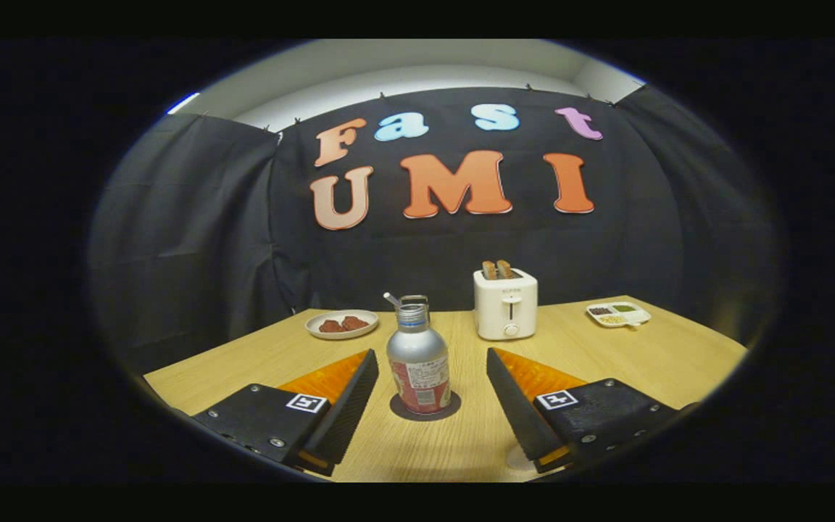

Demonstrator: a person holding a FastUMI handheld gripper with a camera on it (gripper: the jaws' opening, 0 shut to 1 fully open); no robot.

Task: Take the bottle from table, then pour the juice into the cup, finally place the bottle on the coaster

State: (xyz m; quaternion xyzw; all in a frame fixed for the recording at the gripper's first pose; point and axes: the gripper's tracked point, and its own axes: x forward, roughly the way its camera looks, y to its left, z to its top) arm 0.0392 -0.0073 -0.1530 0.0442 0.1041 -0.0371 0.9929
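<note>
White toaster (505, 304) holding toast, plate (341, 324) of food, divided tray (618, 314)

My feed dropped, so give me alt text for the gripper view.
A bottle stands upright on a dark coaster between the open gripper fingers, untouched. Beyond it on the wooden table are a toaster, a plate and a small tray.

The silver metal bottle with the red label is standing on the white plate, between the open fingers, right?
Not quite. In the gripper view the silver metal bottle with the red label stands on the dark round coaster, not the plate, between the open gripper.
</note>
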